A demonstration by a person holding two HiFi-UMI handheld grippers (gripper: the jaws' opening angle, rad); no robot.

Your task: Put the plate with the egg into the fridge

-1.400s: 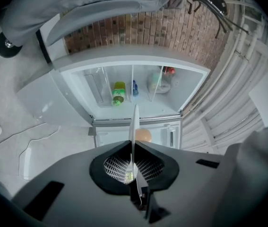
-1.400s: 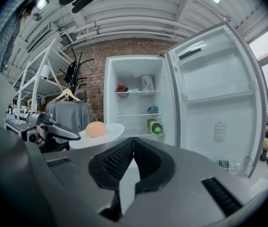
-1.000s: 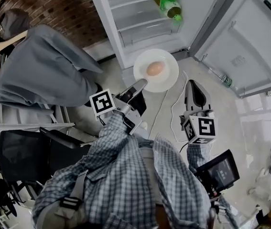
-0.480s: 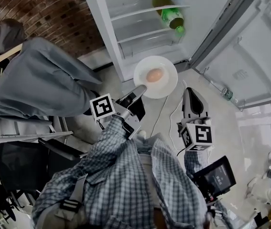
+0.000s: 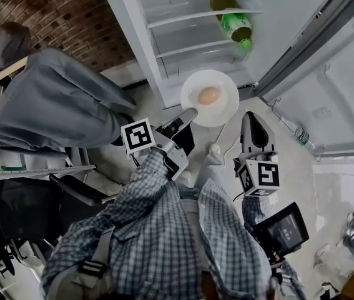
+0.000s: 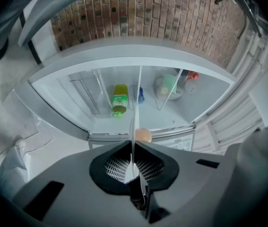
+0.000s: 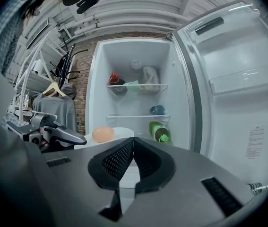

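A white plate (image 5: pixel 222 108) with a brown egg (image 5: pixel 209 95) on it hangs level in front of the open fridge (image 5: pixel 189 24), just below its lowest shelf edge. My left gripper (image 5: pixel 187 114) is shut on the plate's near-left rim. In the left gripper view the plate (image 6: pixel 133 126) shows edge-on as a thin line between the shut jaws, the egg (image 6: pixel 143 135) just beyond. My right gripper (image 5: pixel 252 116) is to the plate's right, shut and empty. Its own view shows the egg (image 7: pixel 103 134), the plate (image 7: pixel 123 132) and the left gripper (image 7: pixel 74 138).
A green bottle (image 5: pixel 236 22) lies on a fridge shelf, with a blue one above it. The fridge door (image 5: pixel 333 74) stands open at the right. A grey garment (image 5: pixel 52 99) hangs at the left by a brick wall. A white cable (image 5: pixel 225 145) lies on the floor.
The plate with the egg and both grippers have come a little closer to the fridge opening. Both grips are unchanged.
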